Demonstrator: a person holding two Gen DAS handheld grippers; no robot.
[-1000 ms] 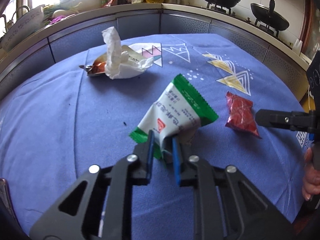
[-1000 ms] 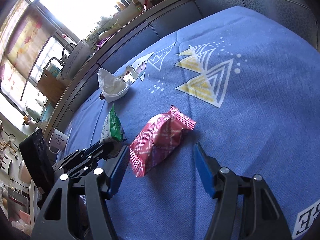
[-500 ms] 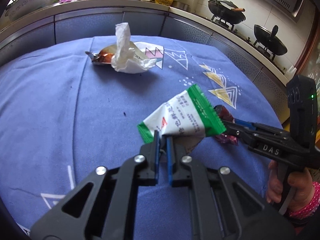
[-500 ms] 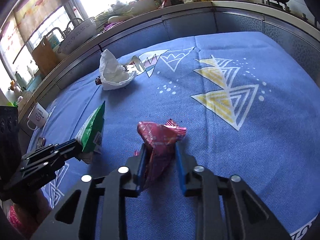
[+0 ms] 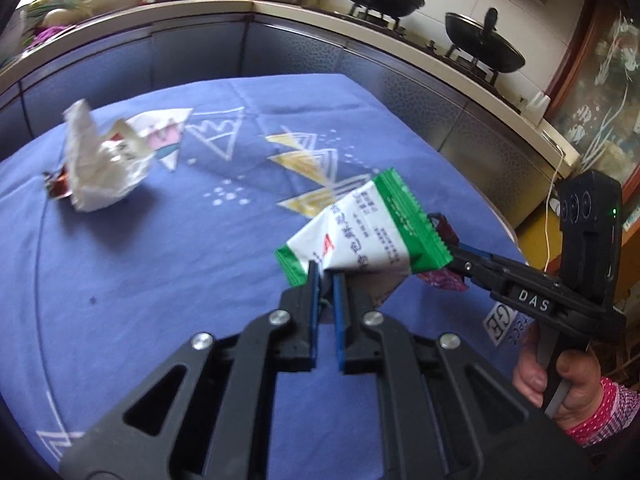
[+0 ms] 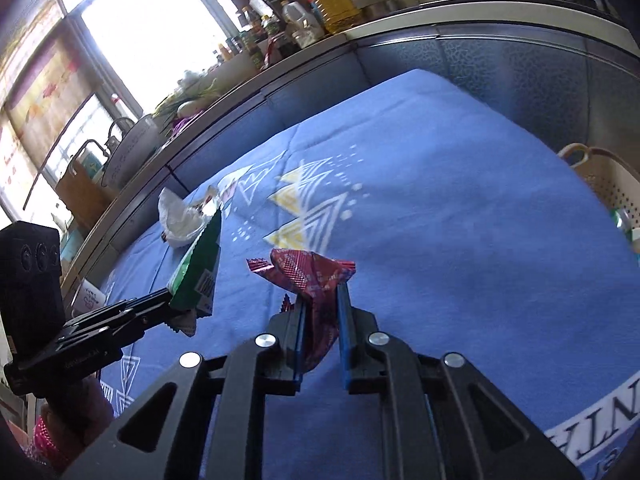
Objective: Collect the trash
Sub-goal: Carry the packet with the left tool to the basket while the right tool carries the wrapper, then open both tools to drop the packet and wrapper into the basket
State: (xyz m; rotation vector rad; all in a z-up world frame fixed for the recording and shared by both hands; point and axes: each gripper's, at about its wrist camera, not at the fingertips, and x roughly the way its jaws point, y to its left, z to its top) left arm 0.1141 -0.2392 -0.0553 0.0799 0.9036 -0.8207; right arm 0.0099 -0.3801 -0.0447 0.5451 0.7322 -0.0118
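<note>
A green and white snack wrapper [image 5: 360,236] hangs above the blue tablecloth [image 5: 140,264], and my left gripper [image 5: 326,276] is shut on its lower corner. A crumpled red wrapper [image 6: 308,272] sits pinched between the blue pads of my right gripper [image 6: 320,296], whose jaws are still closing on it. The right wrist view also has the green wrapper [image 6: 200,264] and my left gripper [image 6: 168,296] at the left. In the left wrist view, my right gripper [image 5: 452,256] reaches in from the right, its red wrapper [image 5: 440,280] mostly hidden behind the green one.
Crumpled white paper [image 5: 96,168] with a small brown wrapper [image 5: 56,184] under it lies at the table's far left. A perforated cream basket [image 6: 600,184] stands beyond the table's right edge. Kitchen counters with pans and bottles ring the table. A person's hand [image 5: 560,384] holds the right gripper.
My right gripper closed on the red wrapper and lifted it off the cloth. My left gripper rose with the green wrapper, and both views swung to the right.
</note>
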